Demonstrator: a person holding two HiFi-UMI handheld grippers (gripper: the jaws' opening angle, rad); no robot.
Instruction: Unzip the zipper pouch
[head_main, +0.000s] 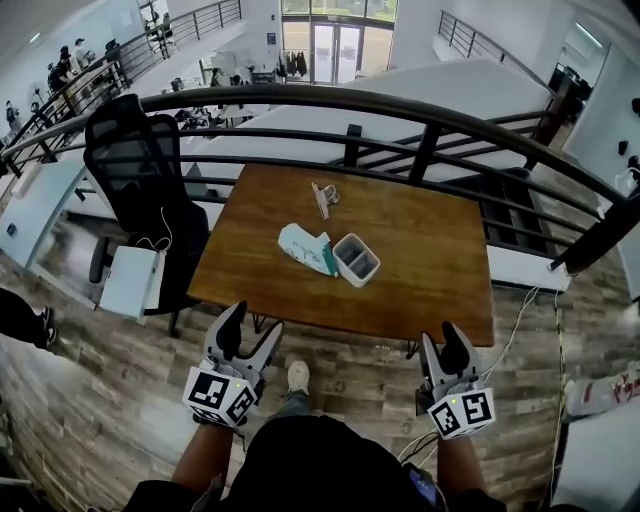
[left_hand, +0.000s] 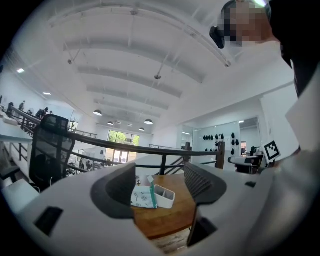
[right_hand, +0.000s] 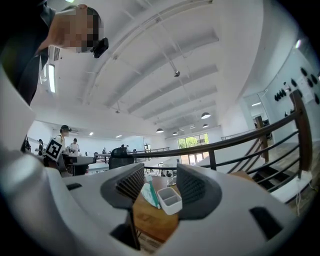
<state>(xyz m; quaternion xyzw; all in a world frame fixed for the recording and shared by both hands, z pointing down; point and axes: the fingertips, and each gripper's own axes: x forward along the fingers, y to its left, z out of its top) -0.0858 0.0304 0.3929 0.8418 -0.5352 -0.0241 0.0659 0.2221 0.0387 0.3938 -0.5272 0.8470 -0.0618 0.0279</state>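
Note:
The zipper pouch (head_main: 305, 249) is white with a green edge and lies flat near the middle of the wooden table (head_main: 420, 290). It shows small between the jaws in the left gripper view (left_hand: 142, 196) and in the right gripper view (right_hand: 149, 194). My left gripper (head_main: 252, 328) hangs in front of the table's near edge, open and empty. My right gripper (head_main: 442, 340) is level with it at the right, also open with nothing between its jaws. Both are well short of the pouch.
A white two-compartment box (head_main: 355, 259) touches the pouch's right side. A clip-like metal object (head_main: 323, 197) lies toward the far side of the table. A black office chair (head_main: 140, 170) stands at the left. A dark railing (head_main: 400, 110) runs behind the table.

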